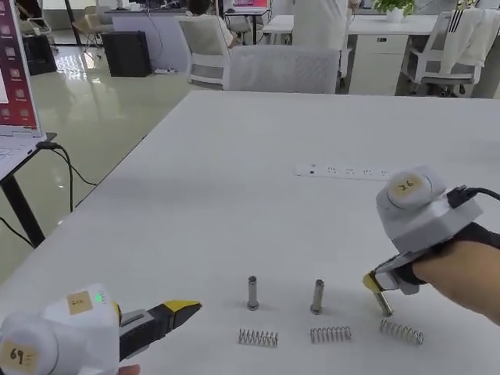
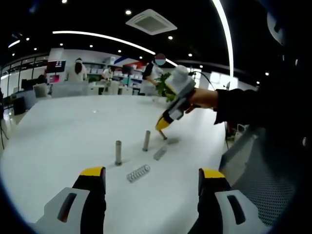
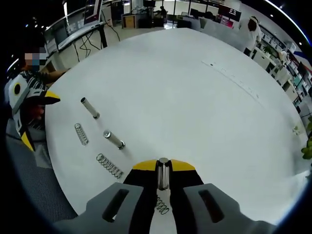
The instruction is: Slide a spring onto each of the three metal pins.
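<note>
— Left gripper sits low at seven o'clock, jaws spread wide, gripping nothing.
— And the right gripper?
— At four o'clock, angled down, jaws clamped on the third pin, which tilts. The left pin and middle pin stand upright on the desk. Three springs lie flat at six o'clock of them.

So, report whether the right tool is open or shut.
Shut on a metal pin: the right tool clamps it between its yellow-tipped jaws in the right gripper view, no gap either side.
</note>
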Demonstrator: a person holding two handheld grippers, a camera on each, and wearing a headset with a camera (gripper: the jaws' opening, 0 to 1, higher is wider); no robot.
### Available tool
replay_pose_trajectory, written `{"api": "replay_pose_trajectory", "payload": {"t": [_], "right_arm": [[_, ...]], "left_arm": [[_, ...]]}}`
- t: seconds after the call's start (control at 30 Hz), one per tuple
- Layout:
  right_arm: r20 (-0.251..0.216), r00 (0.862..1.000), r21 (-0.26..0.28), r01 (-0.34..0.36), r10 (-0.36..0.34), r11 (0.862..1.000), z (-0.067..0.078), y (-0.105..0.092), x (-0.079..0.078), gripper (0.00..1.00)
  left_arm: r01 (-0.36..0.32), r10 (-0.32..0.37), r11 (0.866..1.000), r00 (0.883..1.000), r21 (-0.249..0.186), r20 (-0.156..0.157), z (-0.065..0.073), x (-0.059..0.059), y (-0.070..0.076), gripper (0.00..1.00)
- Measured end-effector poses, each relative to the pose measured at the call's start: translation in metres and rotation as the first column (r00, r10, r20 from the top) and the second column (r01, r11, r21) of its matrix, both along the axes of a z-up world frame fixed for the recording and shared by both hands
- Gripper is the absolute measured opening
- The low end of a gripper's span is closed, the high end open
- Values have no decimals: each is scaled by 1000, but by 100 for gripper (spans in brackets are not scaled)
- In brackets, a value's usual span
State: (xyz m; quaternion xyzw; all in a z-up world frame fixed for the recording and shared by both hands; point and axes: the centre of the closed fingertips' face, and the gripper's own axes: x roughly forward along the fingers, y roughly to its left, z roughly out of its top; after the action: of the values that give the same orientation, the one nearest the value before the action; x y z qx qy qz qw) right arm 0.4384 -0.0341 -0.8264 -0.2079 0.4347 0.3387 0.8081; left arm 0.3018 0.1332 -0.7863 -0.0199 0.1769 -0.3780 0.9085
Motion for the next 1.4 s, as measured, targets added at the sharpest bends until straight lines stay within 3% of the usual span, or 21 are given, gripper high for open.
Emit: {"api": "replay_pose_trajectory", "payload": {"t": [0.5, 1.4], "right_arm": [[10, 1000, 26, 18, -18, 1000, 8, -9, -10, 5], [3, 1000, 32, 4, -4, 999, 6, -20, -21, 5]], "left_arm": [[12, -12, 1000, 1000, 4, 0, -1, -1, -1, 74], [16, -16, 1000, 1000, 19, -7, -4, -2, -1, 73]]}}
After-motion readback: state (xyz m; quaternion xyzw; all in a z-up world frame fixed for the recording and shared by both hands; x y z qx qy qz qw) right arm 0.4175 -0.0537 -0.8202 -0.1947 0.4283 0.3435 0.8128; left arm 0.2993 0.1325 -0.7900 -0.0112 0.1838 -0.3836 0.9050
